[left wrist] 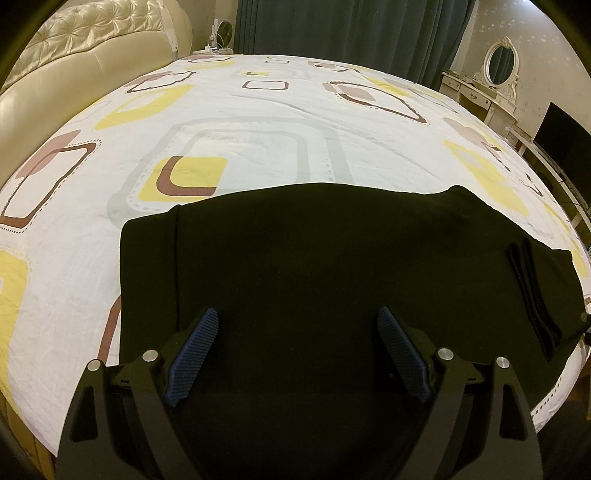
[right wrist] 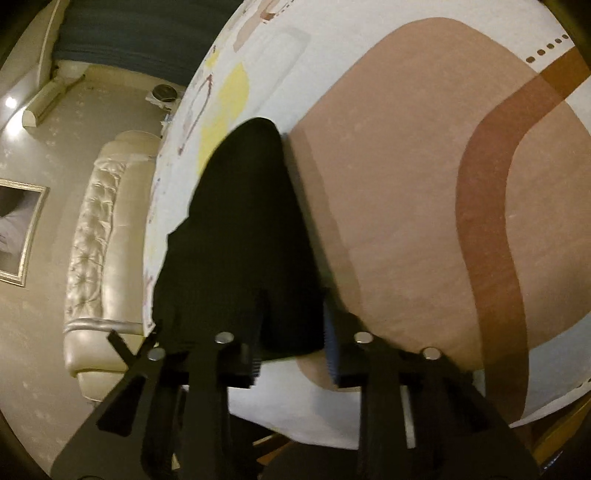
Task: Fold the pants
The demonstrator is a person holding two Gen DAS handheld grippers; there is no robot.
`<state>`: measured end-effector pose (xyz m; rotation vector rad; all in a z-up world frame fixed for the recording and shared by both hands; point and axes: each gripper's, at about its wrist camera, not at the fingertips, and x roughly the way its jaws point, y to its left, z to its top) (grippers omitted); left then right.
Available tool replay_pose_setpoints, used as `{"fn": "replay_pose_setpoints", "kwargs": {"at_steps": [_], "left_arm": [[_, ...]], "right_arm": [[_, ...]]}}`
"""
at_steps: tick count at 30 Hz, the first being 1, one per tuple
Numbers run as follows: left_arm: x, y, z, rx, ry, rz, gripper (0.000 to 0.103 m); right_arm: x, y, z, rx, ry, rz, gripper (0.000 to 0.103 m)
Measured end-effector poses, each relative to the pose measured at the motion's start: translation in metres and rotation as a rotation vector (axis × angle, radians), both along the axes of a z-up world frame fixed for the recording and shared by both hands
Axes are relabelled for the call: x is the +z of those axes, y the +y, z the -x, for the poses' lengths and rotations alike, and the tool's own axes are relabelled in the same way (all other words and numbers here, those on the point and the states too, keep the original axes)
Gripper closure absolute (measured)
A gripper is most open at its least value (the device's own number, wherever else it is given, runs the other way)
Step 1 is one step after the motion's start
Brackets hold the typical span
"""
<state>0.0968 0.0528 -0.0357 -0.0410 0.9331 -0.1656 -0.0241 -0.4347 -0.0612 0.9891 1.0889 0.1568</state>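
Black pants (left wrist: 314, 258) lie spread flat across the near part of the bed, folded lengthwise, one end toward the right edge. My left gripper (left wrist: 297, 325) hovers over the pants near the bed's front edge, its blue pads (left wrist: 195, 354) wide apart and empty. In the right wrist view, my right gripper (right wrist: 291, 332) has black pants fabric (right wrist: 243, 229) between its fingers, and the fabric rises away from the sheet. The jaws stand narrowed around the cloth, with much of the blue pads (right wrist: 331, 354) hidden by it.
The bed sheet (left wrist: 258, 122) is white with yellow, brown and grey squares. A cream tufted headboard (left wrist: 74, 55) stands at the left. A white dressing table with mirror (left wrist: 495, 85) and a dark screen (left wrist: 561, 140) stand at the right. Dark curtains (left wrist: 351, 29) hang behind.
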Motion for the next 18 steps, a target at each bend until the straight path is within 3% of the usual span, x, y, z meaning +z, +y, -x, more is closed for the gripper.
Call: {"fn": "replay_pose_setpoints", "kwargs": {"at_steps": [4,9,13,18], "left_arm": [[0.000,-0.001,0.001,0.001,-0.001,-0.003,0.016],[0.000,0.000,0.000,0.001,0.000,-0.001,0.016],[0.003,0.002,0.002,0.001,0.005,0.024,0.016],[0.021,0.020,0.006,-0.001,0.017,0.153,0.016]], "right_arm": [[-0.002,0.003,0.002,0.001,-0.012,0.045,0.082],[-0.007,-0.001,0.006,-0.013,-0.030,0.027,0.081],[-0.002,-0.005,0.014,-0.062,-0.065,-0.012,0.069],[0.035,-0.008,0.030,-0.195,-0.140,0.155,0.063]]}}
